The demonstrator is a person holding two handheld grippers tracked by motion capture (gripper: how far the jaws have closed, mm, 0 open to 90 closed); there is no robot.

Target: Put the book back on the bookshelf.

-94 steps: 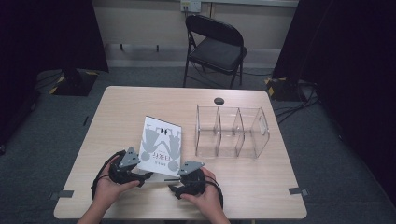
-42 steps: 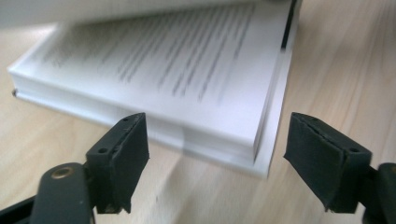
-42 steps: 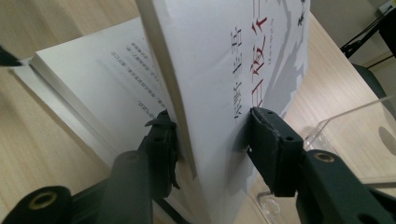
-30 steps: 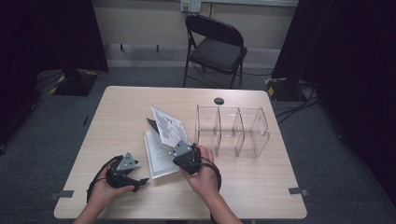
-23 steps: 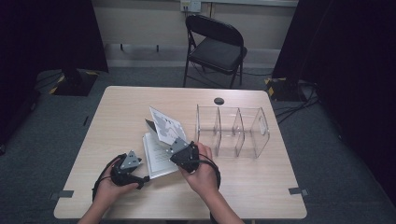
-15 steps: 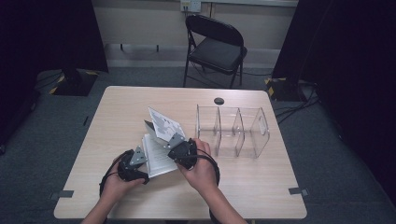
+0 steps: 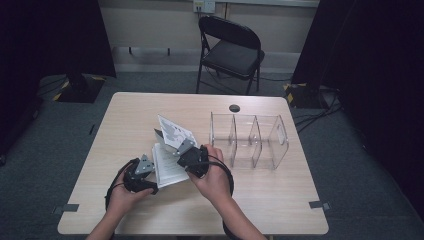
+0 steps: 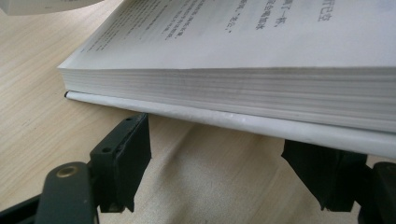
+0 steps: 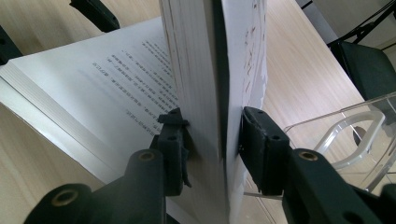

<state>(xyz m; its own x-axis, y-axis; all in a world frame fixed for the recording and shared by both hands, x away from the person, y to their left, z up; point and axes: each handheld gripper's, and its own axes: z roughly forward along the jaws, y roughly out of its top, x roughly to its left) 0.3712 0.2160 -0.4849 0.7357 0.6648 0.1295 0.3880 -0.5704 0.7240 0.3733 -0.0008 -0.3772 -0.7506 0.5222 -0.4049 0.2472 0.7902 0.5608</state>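
My right gripper (image 7: 184,151) pinches the front cover and a wad of pages of the book (image 7: 169,167), holding that part raised off the table (image 7: 260,200); a few seconds ago the book lay shut and flat. My left gripper (image 7: 150,176), earlier off to the book's left, now sits at its lower edge, jaws spread and just closing slightly, nothing gripped. The clear organizer (image 7: 252,142) stands beside the book.

The person's forearms are reaching in from the near edge, each hand wrapping a hand-held gripper. The left hand-held gripper (image 7: 141,176) is sitting low with its jaws standing apart, having just been closing a little. The right hand-held gripper (image 7: 192,157) is being held higher, its jaws pressing together.
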